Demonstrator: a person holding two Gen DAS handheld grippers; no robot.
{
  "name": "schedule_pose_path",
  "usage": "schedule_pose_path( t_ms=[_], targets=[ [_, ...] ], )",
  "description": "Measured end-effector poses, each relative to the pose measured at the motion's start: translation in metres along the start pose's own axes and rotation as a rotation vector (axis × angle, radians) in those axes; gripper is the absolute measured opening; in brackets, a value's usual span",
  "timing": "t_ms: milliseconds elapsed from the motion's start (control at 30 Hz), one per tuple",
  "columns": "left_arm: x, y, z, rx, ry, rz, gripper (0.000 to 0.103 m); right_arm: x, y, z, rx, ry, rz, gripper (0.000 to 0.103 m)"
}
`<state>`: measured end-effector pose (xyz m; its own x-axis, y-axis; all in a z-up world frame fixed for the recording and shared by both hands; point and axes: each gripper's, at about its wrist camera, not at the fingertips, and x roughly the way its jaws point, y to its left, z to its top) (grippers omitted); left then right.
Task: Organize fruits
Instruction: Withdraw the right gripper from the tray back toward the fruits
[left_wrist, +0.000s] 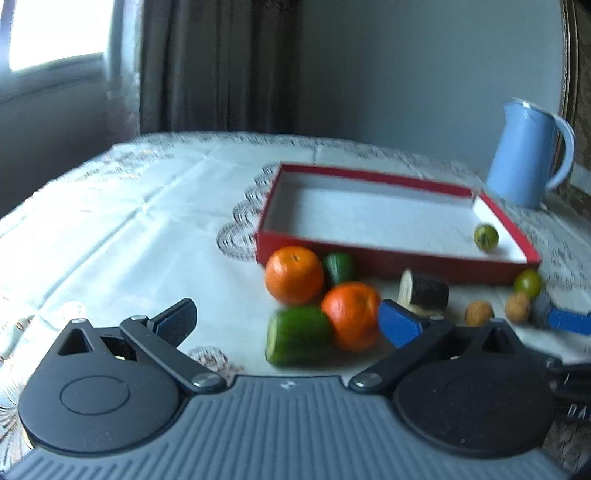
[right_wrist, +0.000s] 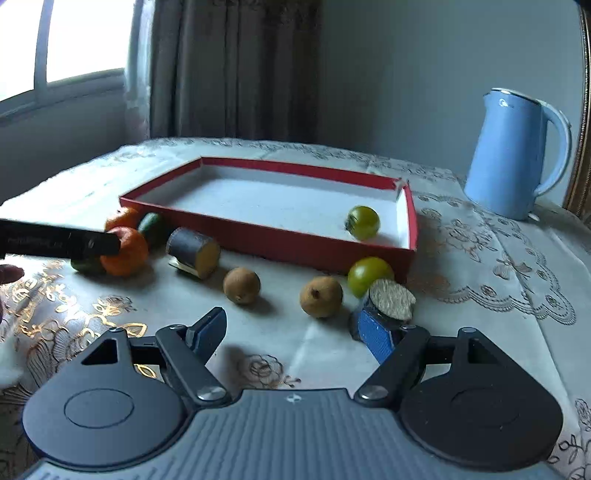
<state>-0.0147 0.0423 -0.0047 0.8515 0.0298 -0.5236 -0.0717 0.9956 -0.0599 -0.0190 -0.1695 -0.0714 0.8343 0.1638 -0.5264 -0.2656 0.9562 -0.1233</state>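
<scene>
A red tray (left_wrist: 369, 260) (right_wrist: 295, 245) with a white floor holds one green tomato (left_wrist: 485, 236) (right_wrist: 364, 221). In front of it lie two oranges (left_wrist: 293, 275) (left_wrist: 351, 315), two cucumber pieces (left_wrist: 299, 334) (left_wrist: 338, 266), a dark cane piece (left_wrist: 424, 291) (right_wrist: 194, 253), two brown longans (right_wrist: 242, 285) (right_wrist: 320, 296) and a second green tomato (right_wrist: 369, 275). My left gripper (left_wrist: 290, 323) is open, with the near cucumber piece and orange just ahead of its fingers. My right gripper (right_wrist: 293, 332) is open over bare cloth. Another dark stub (right_wrist: 391, 299) stands at its right fingertip.
A blue jug (left_wrist: 524, 155) (right_wrist: 509, 155) stands at the back right, beyond the tray. The table carries a white embroidered cloth with a lace mat under the tray. Curtains and a window lie behind. Part of a hand shows at the left edge of the right wrist view.
</scene>
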Motion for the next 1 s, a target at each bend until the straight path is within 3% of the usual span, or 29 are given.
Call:
schedule_pose_path(
  t_ms=[100, 333, 600, 767, 1000],
  targets=[
    [-0.005, -0.004, 0.011, 0.014, -0.012, -0.045, 0.103, -0.002, -0.002, -0.001, 0.012, -0.012, -0.002, 0.08],
    [-0.002, -0.015, 0.033, 0.066, -0.048, -0.037, 0.103, -0.003, 0.0, -0.001, 0.008, -0.011, -0.002, 0.085],
    [-0.006, 0.01, -0.003, 0.133, 0.034, -0.022, 0.103, -0.002, 0.011, -0.002, -0.053, -0.011, -0.016, 0.086],
    [0.004, 0.021, -0.008, 0.135, 0.051, -0.028, 0.103, -0.001, 0.017, -0.002, -0.086, 0.0, -0.022, 0.086],
    [0.005, 0.019, -0.008, 0.189, 0.031, -0.044, 0.102, 0.004, 0.006, -0.002, -0.028, 0.028, -0.013, 0.086]
  ],
)
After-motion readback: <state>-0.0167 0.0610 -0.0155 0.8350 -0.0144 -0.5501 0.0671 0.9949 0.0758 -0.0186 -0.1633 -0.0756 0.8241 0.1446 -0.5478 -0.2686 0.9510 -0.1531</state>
